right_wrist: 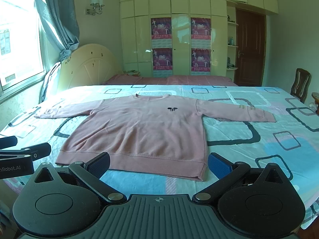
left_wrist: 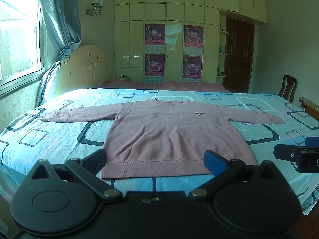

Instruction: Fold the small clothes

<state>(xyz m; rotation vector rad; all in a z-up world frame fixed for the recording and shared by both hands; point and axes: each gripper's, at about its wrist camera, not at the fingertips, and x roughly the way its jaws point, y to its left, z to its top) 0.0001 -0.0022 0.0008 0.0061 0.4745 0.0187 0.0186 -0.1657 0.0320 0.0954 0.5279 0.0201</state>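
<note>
A small pink sweatshirt (left_wrist: 159,131) (right_wrist: 139,127) lies flat and face up on the bed, both sleeves spread out sideways, a small dark logo on the chest. My left gripper (left_wrist: 156,160) hovers open just in front of the hem, nothing between its fingers. My right gripper (right_wrist: 158,164) is open too, over the hem's right half near the bottom right corner, holding nothing. Each gripper shows in the other's view: the right gripper (left_wrist: 297,153) at the right edge, the left gripper (right_wrist: 24,152) at the left edge.
The bed's sheet (left_wrist: 49,139) (right_wrist: 259,139) is light blue with dark square outlines. A cream headboard (left_wrist: 85,67) and a curtained window (left_wrist: 20,39) stand at the left. A wardrobe (right_wrist: 179,39), a brown door (right_wrist: 249,47) and a wooden chair (right_wrist: 301,84) are beyond the bed.
</note>
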